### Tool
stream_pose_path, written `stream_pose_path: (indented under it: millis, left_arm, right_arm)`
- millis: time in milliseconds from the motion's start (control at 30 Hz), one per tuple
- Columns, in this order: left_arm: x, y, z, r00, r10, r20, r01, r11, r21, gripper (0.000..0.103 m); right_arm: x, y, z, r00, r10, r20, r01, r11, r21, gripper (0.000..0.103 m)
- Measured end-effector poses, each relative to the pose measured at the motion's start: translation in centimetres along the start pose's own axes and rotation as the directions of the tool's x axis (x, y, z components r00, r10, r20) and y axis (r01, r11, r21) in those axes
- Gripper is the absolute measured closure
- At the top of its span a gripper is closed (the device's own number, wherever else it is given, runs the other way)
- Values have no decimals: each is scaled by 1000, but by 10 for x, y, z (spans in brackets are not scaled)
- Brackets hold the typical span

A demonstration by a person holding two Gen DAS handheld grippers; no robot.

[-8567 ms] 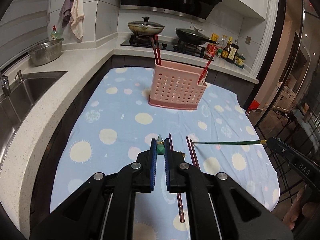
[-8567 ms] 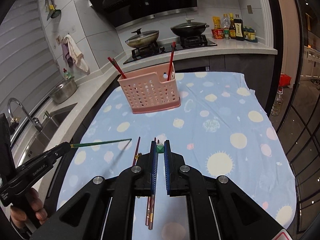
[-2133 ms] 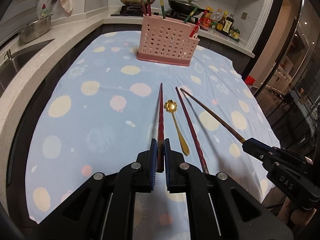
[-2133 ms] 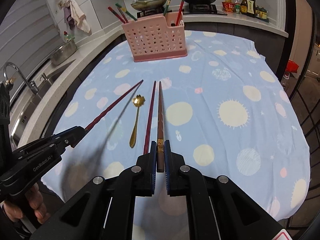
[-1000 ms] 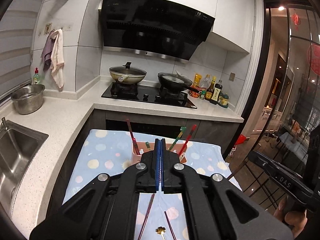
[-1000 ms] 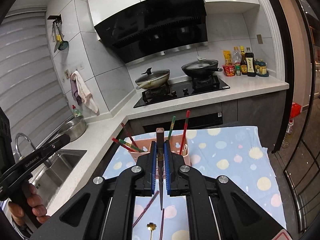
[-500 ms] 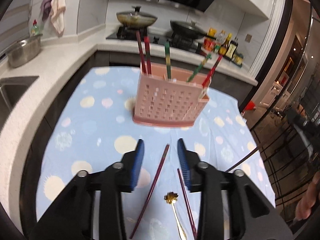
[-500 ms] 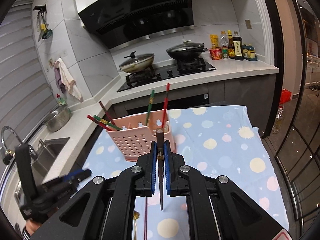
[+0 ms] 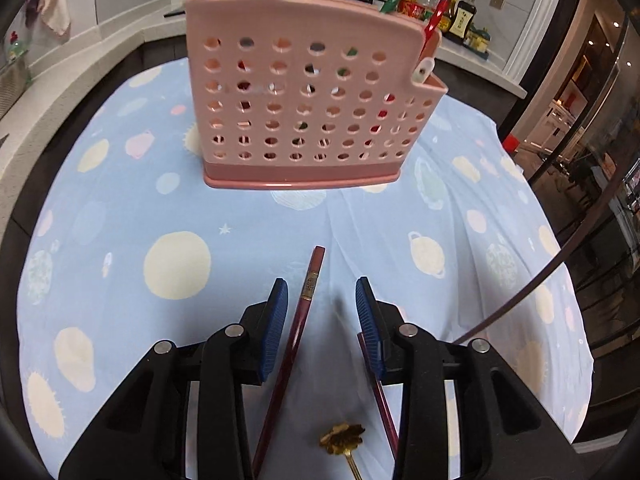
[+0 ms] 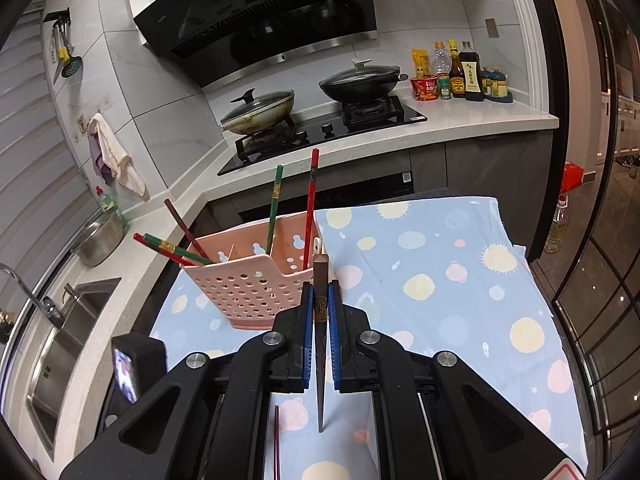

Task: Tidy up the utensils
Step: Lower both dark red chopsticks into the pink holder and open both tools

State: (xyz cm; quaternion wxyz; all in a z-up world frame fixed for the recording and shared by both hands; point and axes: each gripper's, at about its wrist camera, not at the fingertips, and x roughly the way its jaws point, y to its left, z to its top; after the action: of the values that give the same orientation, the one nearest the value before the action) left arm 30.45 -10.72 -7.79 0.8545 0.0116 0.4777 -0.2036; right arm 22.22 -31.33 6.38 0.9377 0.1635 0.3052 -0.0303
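Observation:
My left gripper (image 9: 322, 286) hangs open just above the spotted cloth. A dark red chopstick (image 9: 294, 340) lies flat between its blue pads (image 9: 276, 320), which do not touch it. A second dark red chopstick (image 9: 380, 396) and a gold flower-headed spoon (image 9: 342, 434) lie close by on the right. The pink perforated basket (image 9: 312, 92) stands ahead and holds several red and green chopsticks. My right gripper (image 10: 320, 286) is shut on a brown chopstick (image 10: 320, 380), held point down. It hovers in front of the right end of the basket (image 10: 248, 288).
The blue cloth (image 10: 460, 280) covers the table and drops off at the right edge. A counter with a sink (image 10: 60, 344), a steel bowl (image 10: 100, 240), a stove with two pans (image 10: 312, 120) and bottles (image 10: 460, 72) runs behind. The left gripper's body (image 10: 128, 368) shows low on the left.
The left gripper opened and dropped from high above the basket to the cloth, over the dark red chopstick. The right gripper sank toward the basket, brown chopstick still held.

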Motion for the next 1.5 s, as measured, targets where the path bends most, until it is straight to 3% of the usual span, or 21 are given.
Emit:
stream_pose_path:
  millis: [133, 267, 333, 467, 500, 700, 867, 967, 1033, 1067, 1300, 1400, 1500]
  left_arm:
    - [14, 4, -2, 999, -16, -35, 15, 1000, -16, 84]
    - [20, 8, -2, 999, -15, -42, 14, 1000, -28, 86]
    - [22, 8, -2, 999, -13, -48, 11, 1000, -29, 94]
    - [15, 7, -3, 999, -16, -35, 15, 1000, -26, 97]
    - [11, 7, -3, 999, -20, -29, 19, 999, -28, 103]
    - [-29, 4, -2, 999, -34, 42, 35, 999, -26, 103]
    - [-33, 6, -4, 999, -30, 40, 31, 999, -24, 102]
    - [-19, 6, -4, 1000, -16, 14, 16, 1000, -9, 90]
    - [-9, 6, -4, 1000, -14, -2, 14, 1000, -7, 73]
    - [-6, 5, -5, 1000, -10, -7, 10, 1000, -3, 72]
    - [27, 1, -4, 999, 11, -49, -10, 1000, 6, 73]
    - [28, 0, -3, 999, 8, -48, -8, 1000, 7, 92]
    - [21, 3, -4, 999, -2, -40, 2, 1000, -7, 94]
  right_arm:
    - [7, 0, 2, 1000, 4, -5, -4, 1000, 0, 96]
    - [8, 2, 2, 1000, 5, -6, -5, 1000, 0, 96]
    - [8, 2, 3, 1000, 7, -7, -6, 1000, 2, 96]
    - [9, 3, 3, 1000, 7, -8, -7, 1000, 0, 96]
    - [8, 3, 3, 1000, 7, -7, -7, 1000, -1, 96]
    - [-2, 14, 4, 1000, 20, 13, -20, 1000, -12, 96]
    - [-12, 17, 2, 999, 27, 27, -26, 999, -19, 96]
    - [-14, 16, 2, 999, 29, 28, -28, 999, -20, 96]
    - [-13, 17, 2, 999, 25, 28, -25, 999, -22, 96]
    - [-14, 17, 2, 999, 25, 26, -24, 999, -21, 96]
    - [-7, 14, 3, 1000, 22, 13, -22, 1000, -11, 96]
    - [-4, 14, 3, 1000, 20, 6, -20, 1000, -10, 96]
    - [-2, 15, 4, 1000, 20, 2, -20, 1000, -9, 96]
